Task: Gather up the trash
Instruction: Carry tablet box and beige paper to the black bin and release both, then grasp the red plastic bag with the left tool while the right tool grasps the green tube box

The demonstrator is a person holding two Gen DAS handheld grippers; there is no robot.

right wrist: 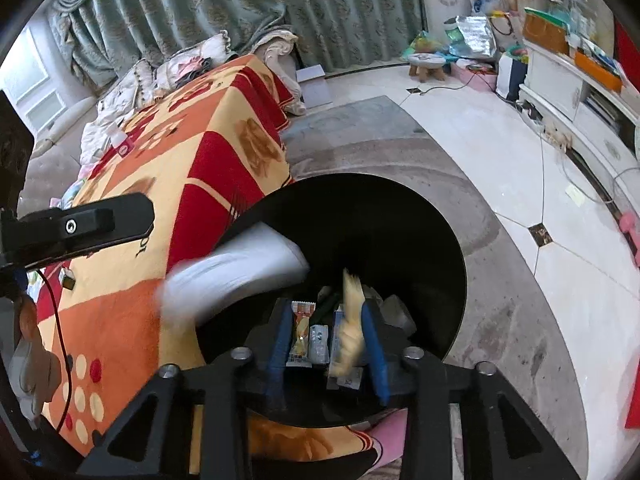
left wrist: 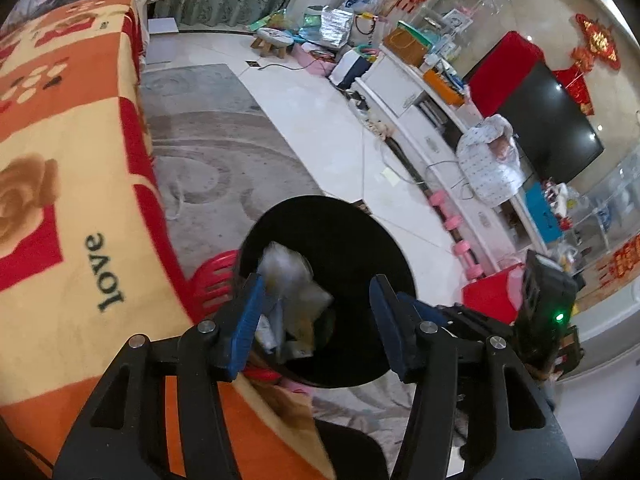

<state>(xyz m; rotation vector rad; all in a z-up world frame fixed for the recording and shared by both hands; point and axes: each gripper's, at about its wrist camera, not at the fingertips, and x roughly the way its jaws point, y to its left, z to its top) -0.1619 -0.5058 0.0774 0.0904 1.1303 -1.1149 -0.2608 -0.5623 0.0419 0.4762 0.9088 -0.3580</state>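
Note:
A black round bin [left wrist: 360,240] stands on the floor beside the blanket-covered table, with wrappers [left wrist: 296,332] lying in it. My left gripper [left wrist: 318,284] hangs open above its mouth. A blurred white crumpled piece [left wrist: 284,272] is beside its left finger, over the bin, with the pads well apart. In the right wrist view my right gripper [right wrist: 326,308] is open over the same bin [right wrist: 400,220]. A blurred yellow wrapper [right wrist: 350,328] lies against its right pad, untouched by the left pad. The white piece [right wrist: 240,272] streaks across the bin's rim. Snack wrappers [right wrist: 302,332] lie below.
The table under an orange and red blanket [left wrist: 60,200] borders the bin on the left. A red plastic stool [left wrist: 216,280] stands by the bin. A grey rug [left wrist: 208,140], a white TV cabinet [left wrist: 420,120], pink dumbbells [left wrist: 456,224] and a red box [left wrist: 492,292] lie beyond.

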